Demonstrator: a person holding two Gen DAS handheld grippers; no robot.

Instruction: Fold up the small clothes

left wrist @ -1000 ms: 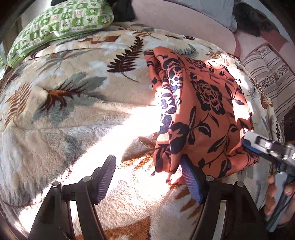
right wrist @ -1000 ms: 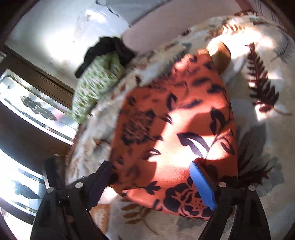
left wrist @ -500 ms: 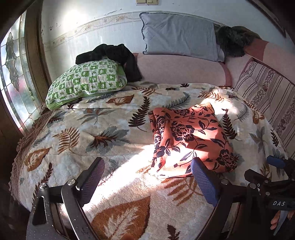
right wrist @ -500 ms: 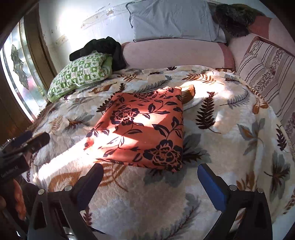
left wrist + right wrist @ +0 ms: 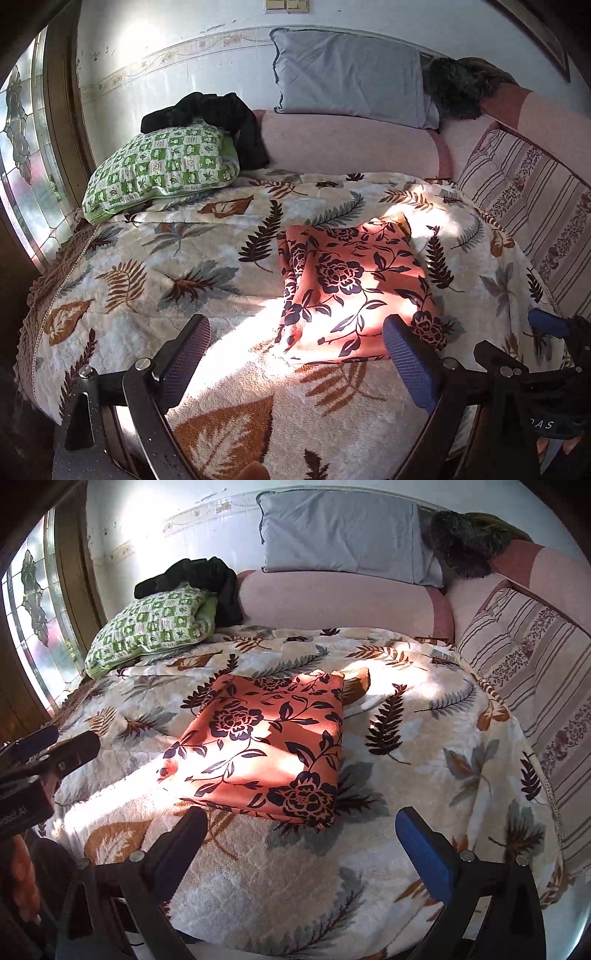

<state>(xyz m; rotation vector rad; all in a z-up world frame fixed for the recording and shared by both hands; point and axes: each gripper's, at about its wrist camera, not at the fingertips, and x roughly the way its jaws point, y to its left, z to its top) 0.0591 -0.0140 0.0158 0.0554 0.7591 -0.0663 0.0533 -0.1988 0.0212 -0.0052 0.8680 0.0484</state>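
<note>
One orange floral garment [image 5: 266,746] lies folded mid-bed, nearer the front edge. Both tongs, left [image 5: 295,365] and right [image 5: 301,856], gape wide, empty. Folding looks finished.

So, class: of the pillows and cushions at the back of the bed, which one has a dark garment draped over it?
The green checked pillow at the left; the black garment lies over its top. The grey pillow has none.
</note>
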